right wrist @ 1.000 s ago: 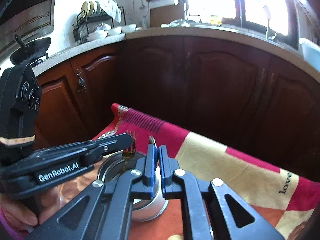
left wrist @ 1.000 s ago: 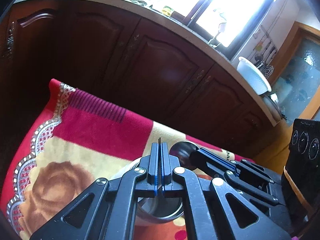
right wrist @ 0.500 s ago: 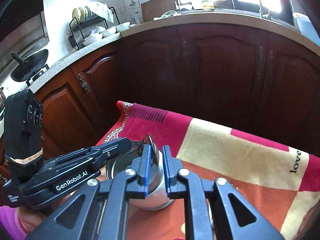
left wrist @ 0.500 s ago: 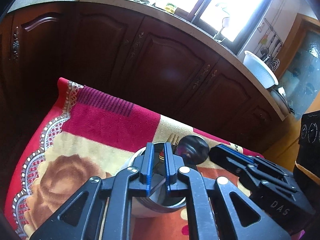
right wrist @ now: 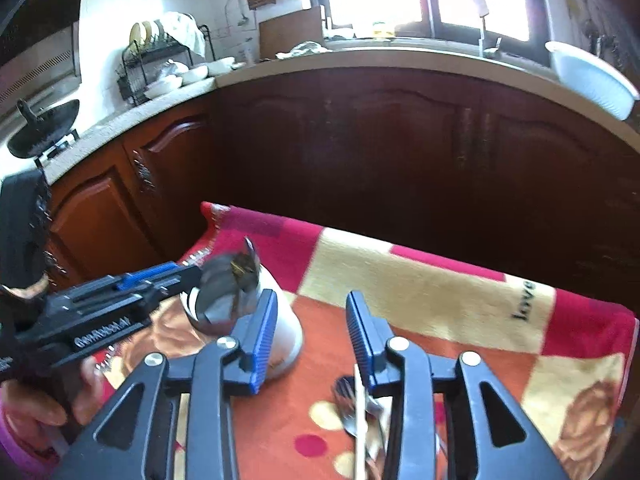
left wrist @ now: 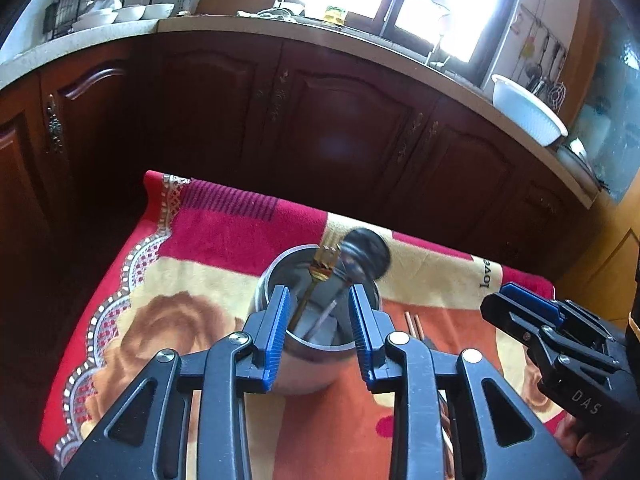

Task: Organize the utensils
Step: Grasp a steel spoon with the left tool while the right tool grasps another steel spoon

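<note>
A metal cup (left wrist: 320,364), white outside in the right wrist view (right wrist: 282,340), stands on the red and cream blanket (left wrist: 224,236). A gold fork (left wrist: 326,260) and a dark spoon (left wrist: 366,256) lean inside it, heads up. My left gripper (left wrist: 318,294) hovers just in front of the cup's rim with its jaws opening and nothing pressed between them. My right gripper (right wrist: 311,298) is to the right of the cup, jaws also opening, empty. More cutlery (right wrist: 352,400) and a pale chopstick (right wrist: 359,420) lie on the blanket below the right gripper.
Dark wooden cabinets (left wrist: 320,128) stand close behind the blanket's far edge. A white bowl (left wrist: 528,112) sits on the counter above. Thin chopsticks (left wrist: 412,324) lie right of the cup. A person's hand (right wrist: 36,404) holds the left gripper's handle.
Both grippers went from shut on thin utensil handles over the cup to jaws apart. The fork and spoon now stand free in the cup, and both grippers have drawn back from it.
</note>
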{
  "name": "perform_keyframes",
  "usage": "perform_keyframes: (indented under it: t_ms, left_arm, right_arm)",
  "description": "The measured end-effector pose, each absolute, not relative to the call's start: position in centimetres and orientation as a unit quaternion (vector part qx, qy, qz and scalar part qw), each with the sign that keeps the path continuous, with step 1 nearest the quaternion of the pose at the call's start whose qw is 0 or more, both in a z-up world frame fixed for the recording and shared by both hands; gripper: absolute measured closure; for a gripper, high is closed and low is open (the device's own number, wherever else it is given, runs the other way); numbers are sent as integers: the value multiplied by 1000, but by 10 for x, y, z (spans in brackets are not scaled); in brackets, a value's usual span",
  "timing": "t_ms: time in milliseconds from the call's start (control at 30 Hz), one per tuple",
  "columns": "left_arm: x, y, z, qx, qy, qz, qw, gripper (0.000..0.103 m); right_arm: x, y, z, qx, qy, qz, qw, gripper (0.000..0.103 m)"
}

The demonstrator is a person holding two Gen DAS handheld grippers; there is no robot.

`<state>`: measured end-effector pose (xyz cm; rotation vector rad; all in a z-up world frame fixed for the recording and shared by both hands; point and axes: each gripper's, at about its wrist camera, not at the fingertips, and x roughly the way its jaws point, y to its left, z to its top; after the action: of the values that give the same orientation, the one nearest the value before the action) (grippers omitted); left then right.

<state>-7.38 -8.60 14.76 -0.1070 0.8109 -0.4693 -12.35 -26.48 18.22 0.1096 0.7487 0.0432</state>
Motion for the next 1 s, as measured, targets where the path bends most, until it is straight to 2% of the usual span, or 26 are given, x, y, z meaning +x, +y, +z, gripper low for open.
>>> perform_keyframes:
  t_ms: [500, 600, 1000]
  left_arm:
    - [-132, -121, 149, -24, 410, -253, 876, 46]
    - [-141, -127, 146, -24, 420, -264, 868, 44]
    - [-155, -149, 107, -31, 490, -289, 822, 42]
  right_arm:
    - [-204, -308, 177, 68, 377, -35, 923, 63]
    - [-220, -322, 173, 73, 382, -46, 920, 61]
    - [-272, -380, 119, 115, 430, -84, 891, 60]
